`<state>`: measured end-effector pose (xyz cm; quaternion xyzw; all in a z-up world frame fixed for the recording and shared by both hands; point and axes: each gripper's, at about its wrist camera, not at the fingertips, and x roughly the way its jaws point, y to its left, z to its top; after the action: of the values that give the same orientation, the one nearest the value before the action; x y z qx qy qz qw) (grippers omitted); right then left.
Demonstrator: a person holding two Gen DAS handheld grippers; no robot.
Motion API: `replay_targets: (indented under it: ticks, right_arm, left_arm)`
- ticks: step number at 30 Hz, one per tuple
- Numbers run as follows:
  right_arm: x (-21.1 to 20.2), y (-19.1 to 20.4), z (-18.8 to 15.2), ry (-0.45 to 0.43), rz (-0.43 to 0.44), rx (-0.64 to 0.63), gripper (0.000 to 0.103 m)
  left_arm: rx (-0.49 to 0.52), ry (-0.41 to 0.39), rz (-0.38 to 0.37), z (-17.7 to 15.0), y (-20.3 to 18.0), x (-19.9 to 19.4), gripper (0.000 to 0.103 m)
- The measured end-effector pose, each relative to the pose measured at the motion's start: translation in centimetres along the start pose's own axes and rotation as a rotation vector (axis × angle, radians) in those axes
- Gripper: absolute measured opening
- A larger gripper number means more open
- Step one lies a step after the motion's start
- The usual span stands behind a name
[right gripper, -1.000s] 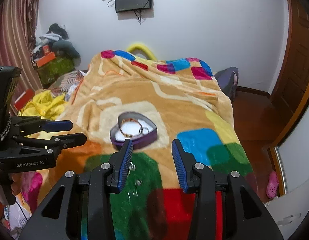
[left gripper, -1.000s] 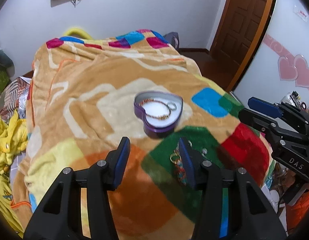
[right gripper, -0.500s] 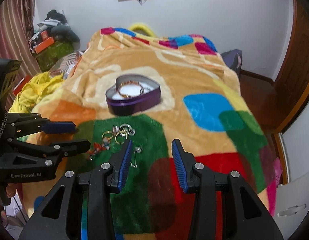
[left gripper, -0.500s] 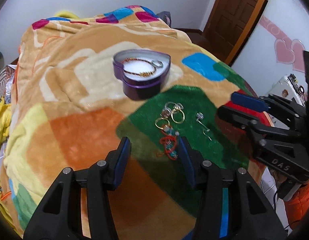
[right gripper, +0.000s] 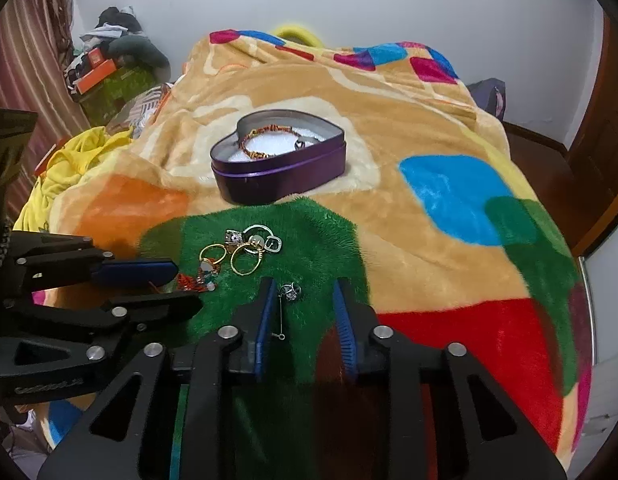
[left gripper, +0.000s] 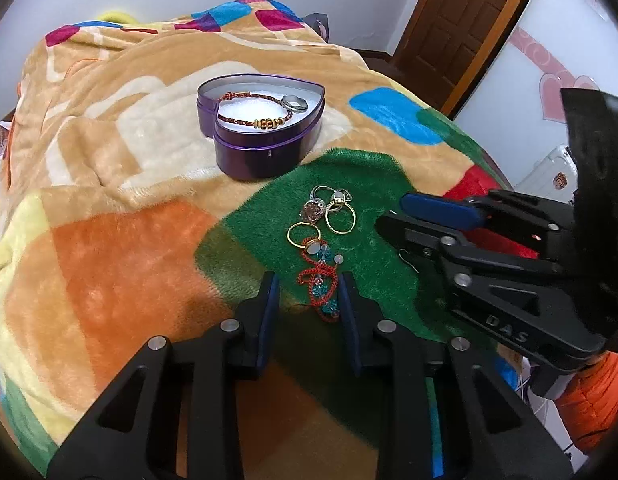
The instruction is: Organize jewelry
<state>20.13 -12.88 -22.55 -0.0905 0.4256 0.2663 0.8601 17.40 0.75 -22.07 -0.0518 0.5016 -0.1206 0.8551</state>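
A purple heart-shaped tin (left gripper: 265,160) (right gripper: 281,184) stands open on the blanket, with a braided bracelet (left gripper: 253,122) and a silver ring (left gripper: 293,103) inside. Several rings (left gripper: 329,216) (right gripper: 245,252) lie on the green patch in front of it. My left gripper (left gripper: 308,284) (right gripper: 187,286) is low over a red beaded string (left gripper: 319,280); its jaws are closing with the string between them, untouched. My right gripper (right gripper: 303,286) (left gripper: 393,216) is closing around a silver drop earring (right gripper: 289,292) beside its left finger, without pressing on it.
The patchwork blanket (left gripper: 129,240) covers the whole bed and drops off at the right toward a wooden floor and door (left gripper: 449,20). Yellow clothes (right gripper: 69,160) and piled clutter (right gripper: 109,64) lie beside the bed's left side.
Both grippers have come down toward the green patch, and their jaws have narrowed. The red string and the earring now lie between the fingers. The tin and rings look closer.
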Motion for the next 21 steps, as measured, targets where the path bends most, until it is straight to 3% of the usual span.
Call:
replay_targets:
  ticks: [4,6,14,21]
  right_arm:
    - [0.3,0.1,-0.1,-0.004,0.011,-0.002,0.016]
    - [0.3,0.1,-0.1,-0.003,0.018,-0.004,0.011]
    - [-1.1,0.5,0.3,-0.038,0.016,-0.009,0.01]
    - [-3.9,0.7,1.4,-0.109,0.003,-0.007,0.01]
  left_arm:
    - [0.004,-0.001,0.002,0.0,-0.2,0.2,0.018]
    - [0.003,-0.001,0.003,0.0,-0.2,0.2,0.006]
    - [0.001,-0.025,0.012,0.2,-0.5,-1.0,0.006]
    - [0.001,-0.095,0.024,0.9,-0.6,-4.1,0.006]
